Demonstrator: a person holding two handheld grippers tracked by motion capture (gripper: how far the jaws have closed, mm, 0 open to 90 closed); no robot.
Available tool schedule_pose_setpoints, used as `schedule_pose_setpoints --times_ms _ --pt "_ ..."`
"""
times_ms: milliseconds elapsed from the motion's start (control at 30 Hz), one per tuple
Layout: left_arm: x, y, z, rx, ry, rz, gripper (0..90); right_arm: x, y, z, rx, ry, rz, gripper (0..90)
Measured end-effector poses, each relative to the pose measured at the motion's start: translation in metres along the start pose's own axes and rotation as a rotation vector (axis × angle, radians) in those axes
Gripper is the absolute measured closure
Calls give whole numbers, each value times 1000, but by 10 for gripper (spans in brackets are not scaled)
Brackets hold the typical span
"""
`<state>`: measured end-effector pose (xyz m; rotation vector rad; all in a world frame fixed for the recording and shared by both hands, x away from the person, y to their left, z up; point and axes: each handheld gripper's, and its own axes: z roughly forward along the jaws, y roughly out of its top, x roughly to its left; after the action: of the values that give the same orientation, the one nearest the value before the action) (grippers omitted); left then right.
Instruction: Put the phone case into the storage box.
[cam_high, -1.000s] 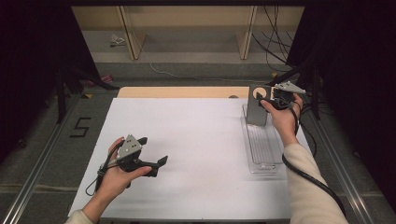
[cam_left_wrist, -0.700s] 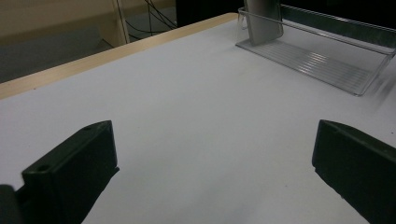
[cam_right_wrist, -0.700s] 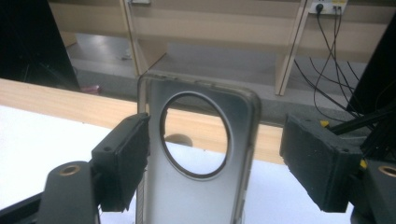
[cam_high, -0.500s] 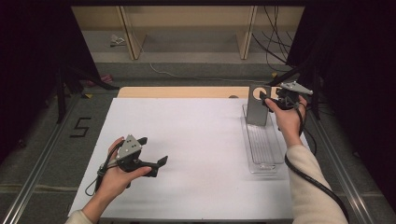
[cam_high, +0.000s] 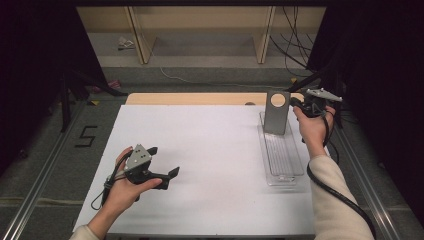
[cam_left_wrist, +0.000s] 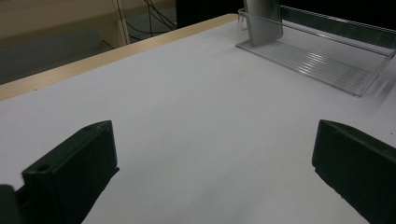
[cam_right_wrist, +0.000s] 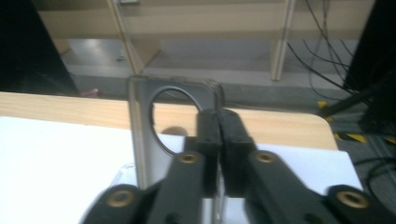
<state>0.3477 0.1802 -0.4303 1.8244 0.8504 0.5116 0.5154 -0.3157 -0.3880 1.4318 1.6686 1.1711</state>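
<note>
Grasp step: right hand-held gripper (cam_right_wrist: 218, 122) just closed, pinching metal plate (cam_high: 276, 112) in clear tray (cam_high: 282, 176), far right tabletop corner; left hand-held gripper (cam_left_wrist: 212, 154) spread, idle. Next: lift straight up.

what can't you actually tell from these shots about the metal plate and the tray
- Grey metal plate, right gripper view: its right edge is hidden behind the right gripper, whose jaws have just closed; a pinch looks likely, but contact is hidden.
- Plate's foot, high view: blurred behind the clear tray wall, so how it stands is unclear.
- Plate's top, left gripper view: cut off by the upper edge.
- Left gripper: open over bare table.
</note>
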Motion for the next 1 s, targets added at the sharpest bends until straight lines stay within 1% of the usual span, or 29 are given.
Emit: schedule_pose_setpoints --times_ms 33,100,267,333,433,700,1000 --pt "0 0 0 0 0 0 0 0 -1 0 9 -13 2 900" --pt "0 0 0 1 -1 0 0 0 -2 1 24 -24 8 900" --pt "0 0 0 0 0 0 0 2 -9 7 69 -39 1 900" --pt "0 0 0 0 0 0 0 2 -11 10 78 -51 -3 900" --pt "0 0 0 1 0 1 0 1 -13 12 91 -51 -4 900" --pt "0 0 0 1 0 1 0 1 -17 16 96 -53 -7 900" --pt "0 0 0 2 0 1 0 1 -22 21 109 -55 -26 900"
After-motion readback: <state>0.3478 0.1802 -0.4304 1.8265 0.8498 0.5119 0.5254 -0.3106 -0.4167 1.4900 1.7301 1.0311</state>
